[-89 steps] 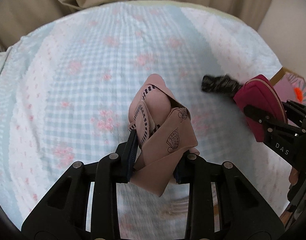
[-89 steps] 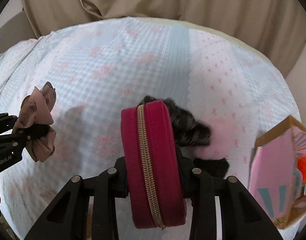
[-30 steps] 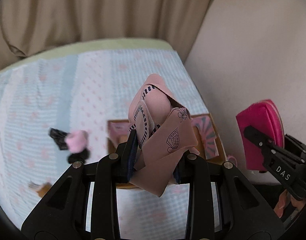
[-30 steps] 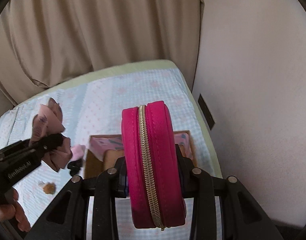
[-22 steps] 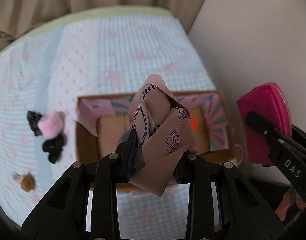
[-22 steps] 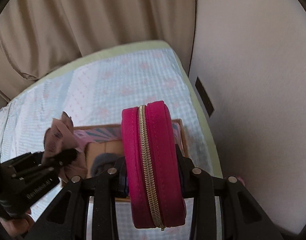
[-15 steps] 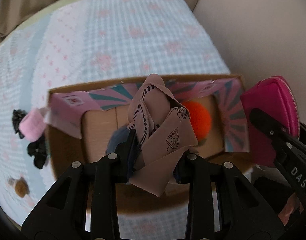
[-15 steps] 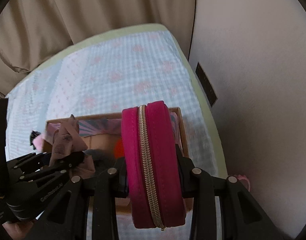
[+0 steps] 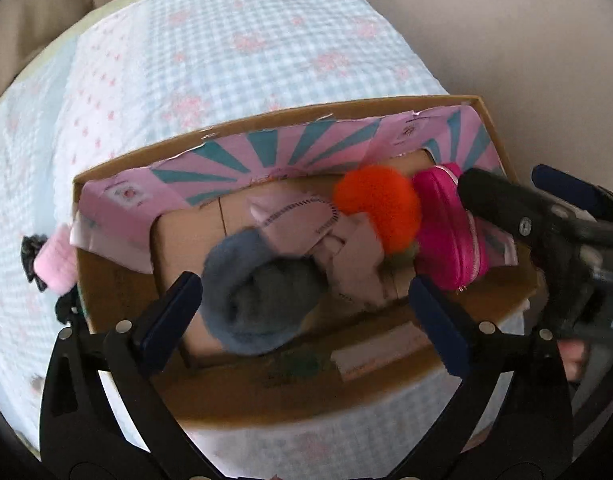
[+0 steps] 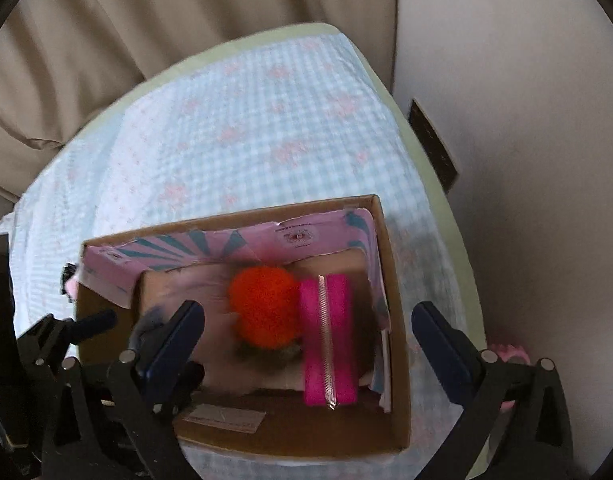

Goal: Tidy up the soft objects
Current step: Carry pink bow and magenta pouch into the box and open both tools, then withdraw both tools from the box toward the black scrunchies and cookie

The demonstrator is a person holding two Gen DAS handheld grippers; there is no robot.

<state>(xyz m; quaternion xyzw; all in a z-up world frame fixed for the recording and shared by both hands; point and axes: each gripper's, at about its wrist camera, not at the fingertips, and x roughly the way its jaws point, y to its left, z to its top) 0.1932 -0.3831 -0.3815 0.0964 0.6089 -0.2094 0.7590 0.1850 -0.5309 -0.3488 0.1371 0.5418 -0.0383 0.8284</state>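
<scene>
Left wrist view: left gripper (image 9: 306,304) has just spread its fingers, dropping the pink bow (image 9: 326,236) into the cardboard box (image 9: 266,400). Right gripper (image 10: 306,324), likewise just opened, hangs above the magenta pouch (image 10: 326,340) beside an orange pom-pom (image 10: 264,312).

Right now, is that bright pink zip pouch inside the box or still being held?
Inside. The pink pouch stands on edge in the cardboard box, beside the orange pom-pom; the right gripper is open.

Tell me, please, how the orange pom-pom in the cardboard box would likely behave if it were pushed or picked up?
The orange pom-pom looks fluffy and round, so it is probably very light and would squash under a grip. Its ball shape suggests it might roll, though the pink zip pouch beside it in the cardboard box would likely stop it.
</scene>
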